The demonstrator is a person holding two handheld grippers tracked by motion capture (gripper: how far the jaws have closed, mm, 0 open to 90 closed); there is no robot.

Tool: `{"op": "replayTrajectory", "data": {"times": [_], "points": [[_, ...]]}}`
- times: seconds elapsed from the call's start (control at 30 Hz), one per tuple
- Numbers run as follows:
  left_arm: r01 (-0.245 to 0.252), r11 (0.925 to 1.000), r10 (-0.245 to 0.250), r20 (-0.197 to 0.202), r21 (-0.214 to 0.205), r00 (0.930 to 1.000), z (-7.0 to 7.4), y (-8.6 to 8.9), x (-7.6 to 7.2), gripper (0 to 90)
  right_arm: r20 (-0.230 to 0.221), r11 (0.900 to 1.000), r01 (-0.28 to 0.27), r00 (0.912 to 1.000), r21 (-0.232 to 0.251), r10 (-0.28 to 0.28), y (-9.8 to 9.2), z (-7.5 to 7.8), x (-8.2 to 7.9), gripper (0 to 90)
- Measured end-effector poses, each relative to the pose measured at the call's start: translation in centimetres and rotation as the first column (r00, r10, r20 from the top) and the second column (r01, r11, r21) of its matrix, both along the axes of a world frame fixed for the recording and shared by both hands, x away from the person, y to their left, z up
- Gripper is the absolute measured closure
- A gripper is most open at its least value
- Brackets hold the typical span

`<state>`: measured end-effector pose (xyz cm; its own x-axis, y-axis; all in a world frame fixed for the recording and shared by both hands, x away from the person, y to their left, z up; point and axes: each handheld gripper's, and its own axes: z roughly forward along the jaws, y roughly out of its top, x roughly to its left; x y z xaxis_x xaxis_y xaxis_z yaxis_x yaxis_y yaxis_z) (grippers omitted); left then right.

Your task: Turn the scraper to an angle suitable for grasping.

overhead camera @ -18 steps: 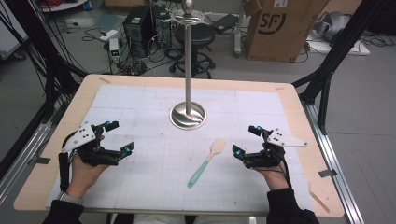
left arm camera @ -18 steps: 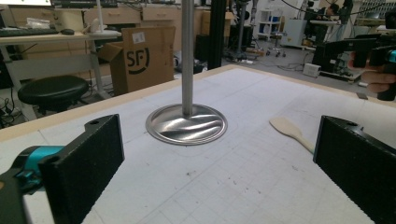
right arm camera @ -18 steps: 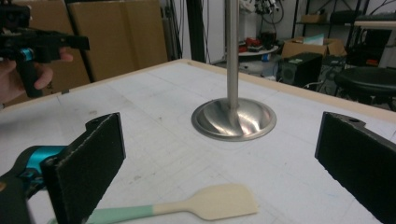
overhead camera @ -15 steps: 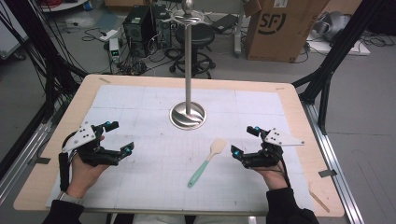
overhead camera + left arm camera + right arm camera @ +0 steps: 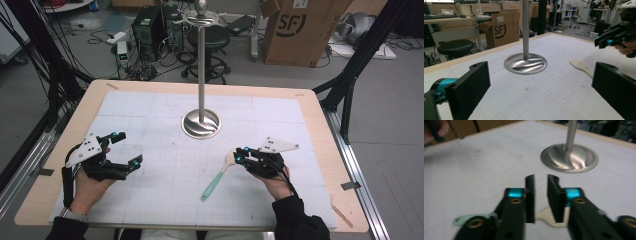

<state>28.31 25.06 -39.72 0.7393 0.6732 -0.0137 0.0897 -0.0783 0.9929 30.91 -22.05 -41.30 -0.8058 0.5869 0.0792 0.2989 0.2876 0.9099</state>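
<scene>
Spatula (image 5: 216, 178) is lying just in front of the metal stand (image 5: 201, 122), the nearly closed right gripper (image 5: 239, 155) hovering over its pale blade while the wide-open left gripper (image 5: 125, 149) waits; pinching that blade probably comes next.

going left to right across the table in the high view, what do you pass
left tool → spatula → right tool. The metal stand sits farther back, over the spatula's span, so it has no clear place in the order.
</scene>
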Motion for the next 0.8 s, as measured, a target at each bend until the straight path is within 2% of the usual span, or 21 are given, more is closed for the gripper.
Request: {"op": "replayTrajectory", "data": {"times": [0.03, 0.13, 0.2, 0.37, 0.57, 0.63, 0.67, 0.8], "points": [[-0.002, 1.0, 0.002, -0.003, 0.0, 1.0, 0.0, 0.0, 0.0, 2.3, -0.001, 0.9997, -0.01, 0.9999, -0.022, 0.01, 0.4, -0.2, 0.1, 89.2], [-0.006, 1.0, 0.006, -0.004, 0.008, 1.0, -0.2, 0.0, -0.1, 2.3, -0.006, 0.9965, -0.037, 0.9993, -0.075, 0.036, 1.7, -0.8, 0.5, 89.6], [-0.011, 0.9999, 0.011, -0.005, 0.009, 0.9999, -0.2, 0.0, -0.1, 2.3, -0.025, 0.9939, -0.046, 0.9988, -0.101, 0.043, 2.4, -1.1, 0.8, 89.6], [-0.017, 0.9997, 0.017, -0.006, 0.015, 0.9998, -0.4, -0.1, -0.2, 2.3, -0.079, 0.9863, -0.064, 0.9954, -0.152, 0.053, 3.8, -1.9, 1.8, 89.8], [-0.023, 0.9996, 0.023, -0.009, 0.018, 0.9997, -0.5, -0.1, 0.0, 2.4, -0.107, 0.9777, -0.096, 0.9912, -0.187, 0.077, 4.8, -2.4, 2.7, 90.0], [-0.025, 0.9995, 0.025, -0.012, 0.018, 0.9996, -0.5, -0.1, 0.0, 2.3, -0.111, 0.9748, -0.099, 0.9907, -0.2, 0.078, 4.8, -2.5, 2.8, 90.0], [-0.026, 0.9994, 0.026, -0.016, 0.022, 0.9995, -0.6, -0.1, 0.1, 2.3, -0.113, 0.9705, -0.087, 0.9916, -0.225, 0.063, 4.9, -2.8, 3.2, 90.0], [-0.025, 0.9995, 0.025, -0.016, 0.021, 0.9996, -0.7, -0.2, 0.1, 2.3, -0.122, 0.9688, -0.064, 0.9919, -0.239, 0.035, 5.0, -3.1, 3.6, 90.0]]}}
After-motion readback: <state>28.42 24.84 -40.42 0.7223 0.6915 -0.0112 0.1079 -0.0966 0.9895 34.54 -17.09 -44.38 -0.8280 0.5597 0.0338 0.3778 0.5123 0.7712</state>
